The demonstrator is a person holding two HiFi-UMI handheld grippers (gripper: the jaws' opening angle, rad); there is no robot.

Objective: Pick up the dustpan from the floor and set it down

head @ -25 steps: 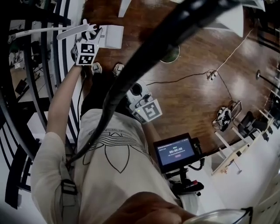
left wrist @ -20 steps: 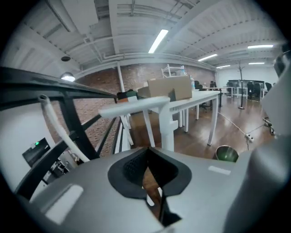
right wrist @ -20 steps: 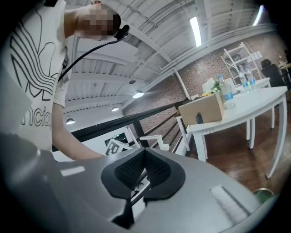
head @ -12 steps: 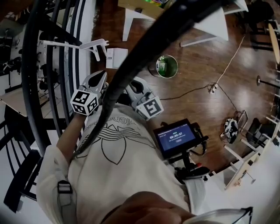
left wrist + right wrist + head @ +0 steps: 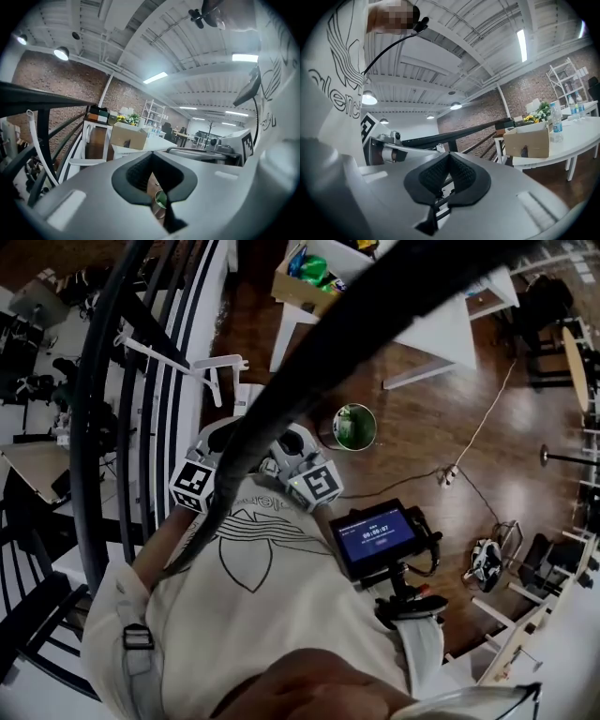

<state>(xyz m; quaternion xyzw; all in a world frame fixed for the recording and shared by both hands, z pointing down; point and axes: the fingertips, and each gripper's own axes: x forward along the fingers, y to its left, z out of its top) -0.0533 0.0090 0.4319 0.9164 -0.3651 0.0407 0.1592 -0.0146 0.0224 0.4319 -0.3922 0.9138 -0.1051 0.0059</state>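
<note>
Down on the wooden floor (image 5: 422, 446), close against the black railing (image 5: 479, 127), the white long-handled dustpan (image 5: 221, 363) sits at about eleven o'clock from our hands, and neither tool touches it.

A second ago our left arm was stretched out to it, with the tool spread wide right at the handle. Now that arm is folded back and raised to the chest. The left tongs (image 5: 152, 155) are clenched, pad against pad, with nothing between them. The right tongs (image 5: 449, 155), just beside them at three o'clock, are likewise clenched and empty. We judge that the dustpan has been left where it sits. These views do not settle whether it has already been set down or has yet to be lifted.

A green bin (image 5: 354, 426) stands on the floor at one o'clock from the right tongs. Beyond it is the white desk (image 5: 441, 334), and at its near end is a cardboard box (image 5: 298, 292) with no print we can read.

As for writing, the small screen (image 5: 377, 535) at four o'clock shows a timer that looks like 00:00:07. Our shirt (image 5: 253, 615) bears an outlined leaf-shaped logo and lettering of which only "alenc" is legible. The marker cubes (image 5: 316, 484) carry only black-and-white squares.
</note>
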